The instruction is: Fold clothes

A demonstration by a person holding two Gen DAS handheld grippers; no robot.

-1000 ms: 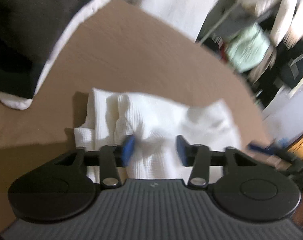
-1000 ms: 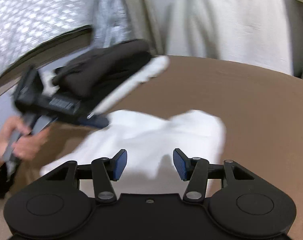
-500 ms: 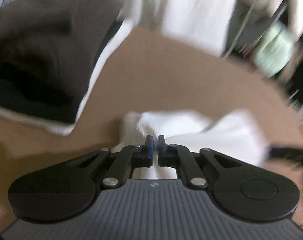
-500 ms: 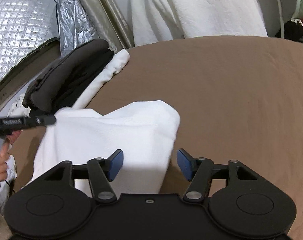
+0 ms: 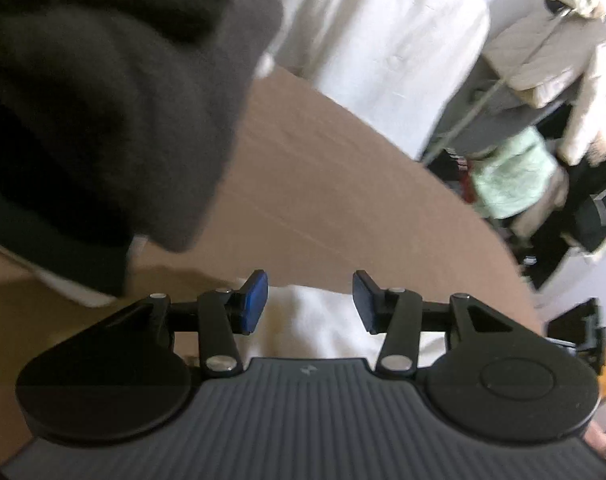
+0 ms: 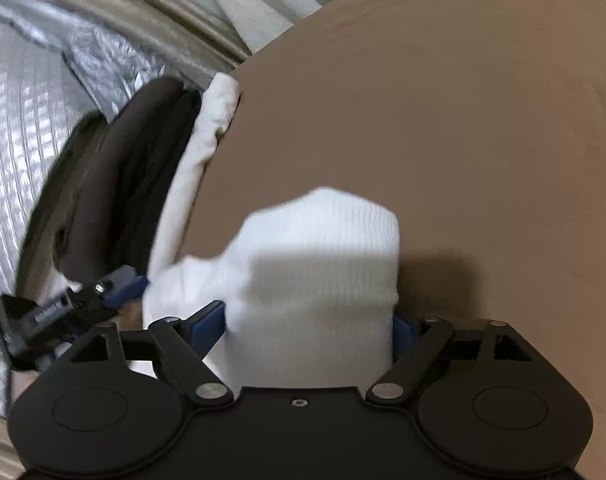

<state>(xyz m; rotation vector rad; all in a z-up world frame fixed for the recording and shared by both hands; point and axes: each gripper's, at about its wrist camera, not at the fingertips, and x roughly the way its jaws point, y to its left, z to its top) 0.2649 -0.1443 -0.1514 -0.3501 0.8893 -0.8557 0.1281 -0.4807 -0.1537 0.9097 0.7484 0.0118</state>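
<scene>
Left gripper: blue pads spread apart and holding nothing, poised over the near edge of the folded white garment; half a second earlier these pads were pressed together on that cloth, so the pinch has been released. Right gripper: jaws wide, with the white garment bulging up between them; whether the pads press the fabric cannot be told. Earlier the cloth lay flatter and mostly to the left of this gripper; it now stands as a compact bundle centred between the fingers. The garment rests on the brown bed cover, just beside a stack of dark folded clothes lying on a white layer. In the right wrist view the left gripper touches the bundle's left edge.
</scene>
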